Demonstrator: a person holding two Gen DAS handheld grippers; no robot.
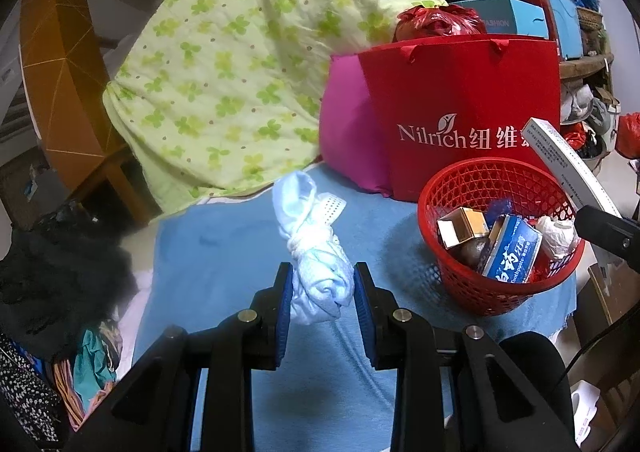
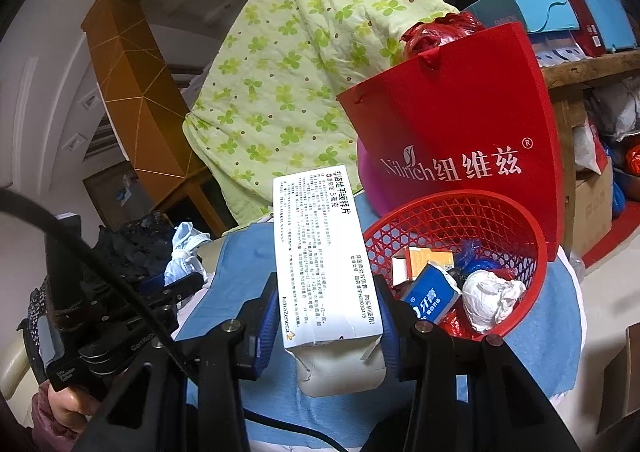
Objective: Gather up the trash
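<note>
Crushed box end (image 2: 340, 368) — right view only

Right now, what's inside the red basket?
Red basket holds a blue toothpaste box, a small orange-white box, crumpled white paper, blue plastic. Anything underneath is covered.

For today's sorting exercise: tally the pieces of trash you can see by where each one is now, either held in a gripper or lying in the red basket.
Held in grippers: 2, the knotted face masks and the white medicine box.
In the red basket, as far as visible: 3, toothpaste box, crumpled tissue, orange-and-white carton.
Total: 5
</note>
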